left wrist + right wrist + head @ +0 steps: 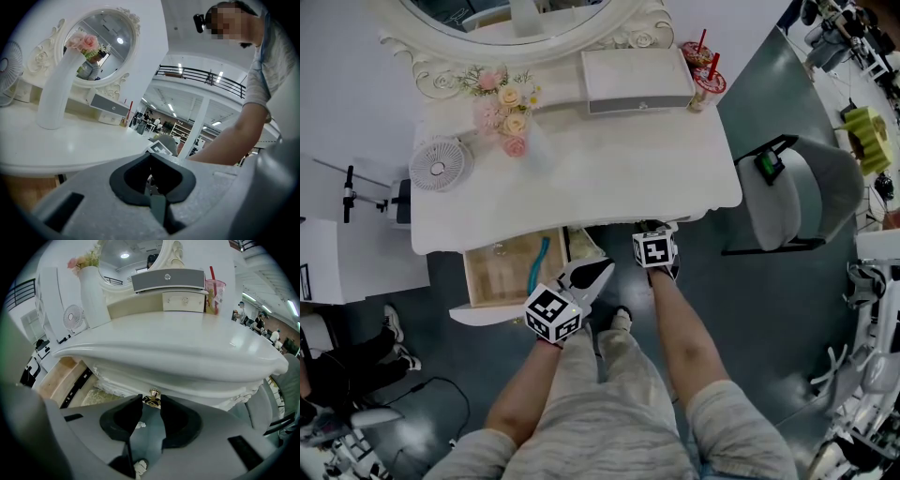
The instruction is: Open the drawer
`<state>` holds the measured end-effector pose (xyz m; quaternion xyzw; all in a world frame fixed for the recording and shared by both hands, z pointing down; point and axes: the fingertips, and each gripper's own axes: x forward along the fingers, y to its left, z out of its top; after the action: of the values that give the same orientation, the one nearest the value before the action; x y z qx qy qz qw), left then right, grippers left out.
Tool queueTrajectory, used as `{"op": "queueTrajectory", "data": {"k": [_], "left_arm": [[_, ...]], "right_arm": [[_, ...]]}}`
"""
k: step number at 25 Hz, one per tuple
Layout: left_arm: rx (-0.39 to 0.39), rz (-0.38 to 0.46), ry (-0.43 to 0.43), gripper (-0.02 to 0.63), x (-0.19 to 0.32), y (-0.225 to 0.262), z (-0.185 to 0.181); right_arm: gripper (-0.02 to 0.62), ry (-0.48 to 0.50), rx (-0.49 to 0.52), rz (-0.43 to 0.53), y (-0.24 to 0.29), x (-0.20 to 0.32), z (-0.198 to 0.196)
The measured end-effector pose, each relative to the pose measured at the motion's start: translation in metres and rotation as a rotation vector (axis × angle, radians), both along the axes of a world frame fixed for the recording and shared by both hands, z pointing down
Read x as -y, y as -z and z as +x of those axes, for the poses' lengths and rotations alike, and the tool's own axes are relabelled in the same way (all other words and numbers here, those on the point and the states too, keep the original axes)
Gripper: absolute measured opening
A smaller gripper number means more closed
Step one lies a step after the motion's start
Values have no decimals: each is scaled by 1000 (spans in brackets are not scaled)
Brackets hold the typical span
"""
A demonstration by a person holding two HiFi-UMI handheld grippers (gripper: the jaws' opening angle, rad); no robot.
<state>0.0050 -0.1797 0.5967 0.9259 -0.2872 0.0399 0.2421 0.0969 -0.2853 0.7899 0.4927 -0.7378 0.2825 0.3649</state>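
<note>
The white dressing table (609, 173) has a carved drawer front (187, 383) under its right half, with a small gold knob (153, 395). My right gripper (151, 400) reaches up under the table edge and its two dark pads close on that knob from both sides. In the head view the right gripper (660, 231) pokes under the table's front edge. The left drawer (485, 274) stands pulled out, wooden inside, with a teal object (538, 264) lying in it. My left gripper (596, 269) hovers beside this drawer, shut and holding nothing; its tips (151, 155) meet.
On the table top stand a small white fan (439, 165), a vase of pink flowers (508, 117), a grey-fronted drawer box (637, 81) and two drink cups with red straws (706, 79). A grey chair (802, 192) stands at the right. The person's legs are below the table.
</note>
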Motion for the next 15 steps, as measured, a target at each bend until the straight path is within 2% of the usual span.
{"op": "queueTrajectory", "data": {"k": [15], "left_arm": [[-3, 5, 8, 14, 5, 4, -2]], "right_arm": [[114, -7, -12, -21, -1, -6, 1]]}}
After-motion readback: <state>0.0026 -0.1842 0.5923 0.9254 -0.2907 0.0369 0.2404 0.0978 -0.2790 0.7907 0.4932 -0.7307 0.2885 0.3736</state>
